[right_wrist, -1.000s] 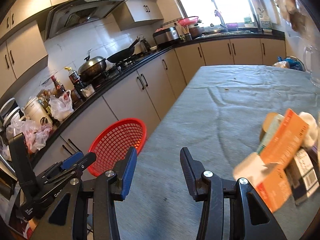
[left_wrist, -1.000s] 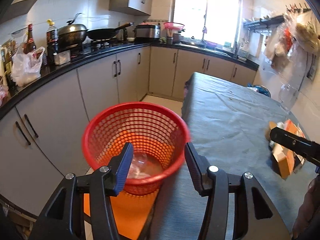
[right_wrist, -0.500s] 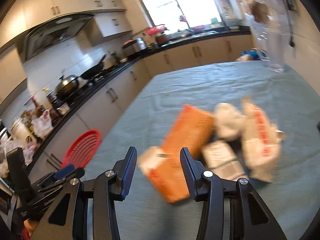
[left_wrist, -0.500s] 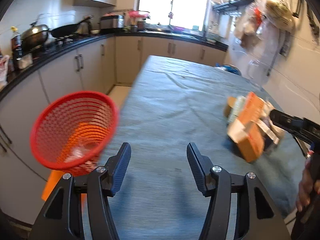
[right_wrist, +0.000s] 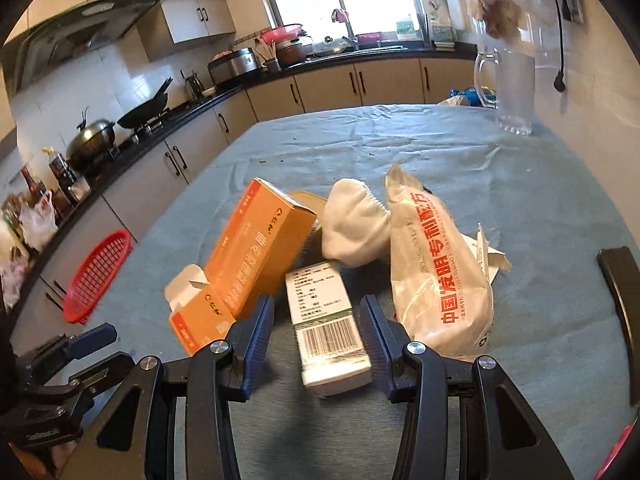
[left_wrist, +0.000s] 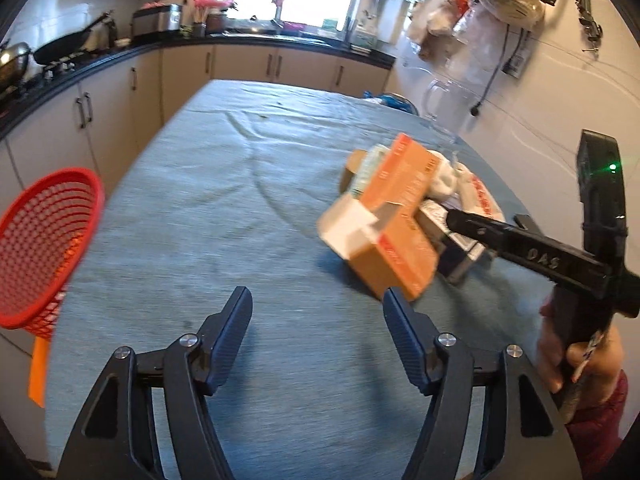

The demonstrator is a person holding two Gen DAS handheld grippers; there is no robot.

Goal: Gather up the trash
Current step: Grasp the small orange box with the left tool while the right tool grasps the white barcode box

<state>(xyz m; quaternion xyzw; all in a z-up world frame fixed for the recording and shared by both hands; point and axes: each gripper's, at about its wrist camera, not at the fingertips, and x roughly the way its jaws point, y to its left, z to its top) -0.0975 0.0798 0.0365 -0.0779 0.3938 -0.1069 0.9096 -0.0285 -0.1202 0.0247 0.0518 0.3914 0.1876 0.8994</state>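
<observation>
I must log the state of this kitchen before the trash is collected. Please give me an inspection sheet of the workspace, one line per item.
Surface: table under a wrinkled grey-blue cloth.
Job's things: orange box, flap open; white box; white wad; printed bag; all in one pile. Red basket beside the table's edge.
Clutter: clear jug at the far corner.
Grippers: left gripper opening, nothing between its fingers; right gripper open, white box between its fingers, untouched.
Cables: black cord hanging on the wall.
Surroundings: counter with wok, cabinets, window.
</observation>
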